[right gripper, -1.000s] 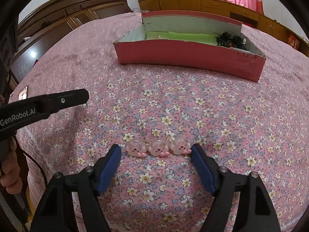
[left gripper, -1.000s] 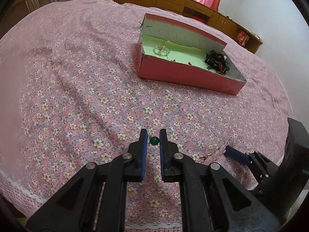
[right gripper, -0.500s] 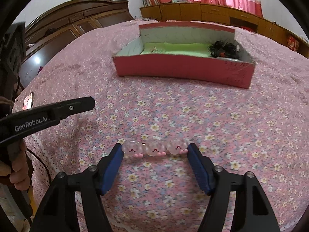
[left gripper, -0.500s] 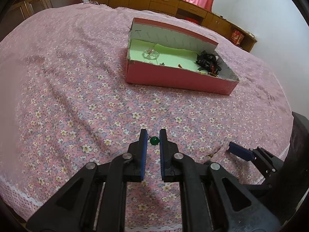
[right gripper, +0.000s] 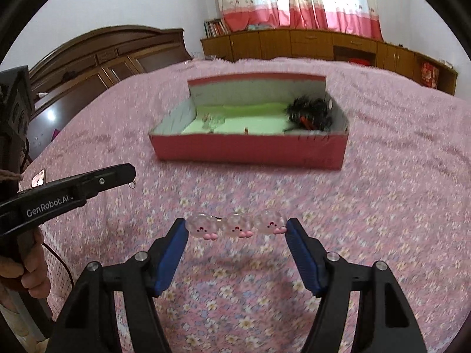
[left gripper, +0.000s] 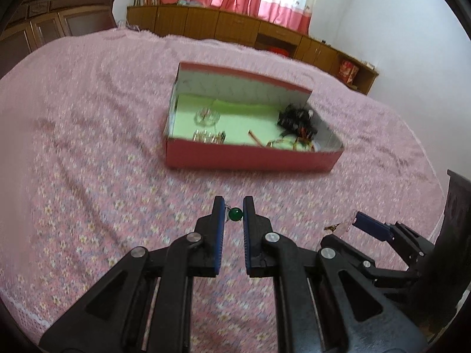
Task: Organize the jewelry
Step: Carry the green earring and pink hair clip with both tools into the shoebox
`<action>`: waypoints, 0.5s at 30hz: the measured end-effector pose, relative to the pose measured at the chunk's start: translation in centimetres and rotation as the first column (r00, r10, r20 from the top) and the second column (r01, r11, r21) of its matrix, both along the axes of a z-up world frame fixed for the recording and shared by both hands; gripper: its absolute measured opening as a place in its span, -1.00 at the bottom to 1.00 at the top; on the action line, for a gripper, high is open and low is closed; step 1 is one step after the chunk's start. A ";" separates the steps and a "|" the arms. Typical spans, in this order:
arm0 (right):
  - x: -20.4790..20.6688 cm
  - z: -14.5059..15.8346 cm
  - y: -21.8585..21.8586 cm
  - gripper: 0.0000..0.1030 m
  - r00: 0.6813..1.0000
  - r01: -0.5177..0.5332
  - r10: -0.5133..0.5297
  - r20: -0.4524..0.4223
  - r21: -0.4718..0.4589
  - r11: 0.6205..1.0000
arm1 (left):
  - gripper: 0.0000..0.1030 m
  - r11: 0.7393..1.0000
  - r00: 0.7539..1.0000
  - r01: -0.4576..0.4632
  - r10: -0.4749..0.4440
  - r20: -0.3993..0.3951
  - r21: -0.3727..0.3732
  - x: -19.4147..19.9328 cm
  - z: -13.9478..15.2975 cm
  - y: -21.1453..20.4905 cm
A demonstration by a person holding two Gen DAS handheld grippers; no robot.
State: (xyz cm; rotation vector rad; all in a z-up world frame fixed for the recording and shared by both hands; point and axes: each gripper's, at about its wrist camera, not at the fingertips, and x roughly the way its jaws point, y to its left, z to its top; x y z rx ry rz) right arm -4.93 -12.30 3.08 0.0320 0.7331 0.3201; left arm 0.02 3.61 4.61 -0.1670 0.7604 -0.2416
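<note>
Two claws, both loaded, above floral bedspread (left gripper: 88, 153) short of the red box (left gripper: 253, 158). Left claw (left gripper: 234, 210) clamped on green bead earring (left gripper: 235, 214). Right claw (right gripper: 237, 229) clamped end-to-end on pink three-charm clip (right gripper: 237, 226), lifted clear of bed. Box holds black tangle (right gripper: 309, 113) at its right end.

Left hand-held gripper (left gripper: 233, 209) pinched nearly closed, right hand-held gripper (right gripper: 237, 229) clamped wide.

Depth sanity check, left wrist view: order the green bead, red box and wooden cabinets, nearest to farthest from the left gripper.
1. green bead: between the left gripper pads.
2. red box: ahead, mid-bed.
3. wooden cabinets: far wall, beyond the bed.
</note>
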 end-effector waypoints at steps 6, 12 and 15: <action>1.1 1.4 -0.4 0.37 0.997 -0.002 0.001 0.072 0.013 1.000 | -0.93 1.000 0.998 -0.002 0.003 0.062 -0.016 1.2 1.4 -0.6; 3.2 2.9 -0.6 0.37 0.992 0.010 -0.014 0.128 0.032 0.999 | -0.93 1.000 0.994 0.004 -0.002 0.113 -0.017 2.8 2.5 -1.3; 4.4 3.6 -0.6 0.37 0.986 0.016 -0.022 0.163 0.039 0.999 | -0.93 1.000 0.990 0.002 0.000 0.144 -0.016 3.6 2.9 -1.5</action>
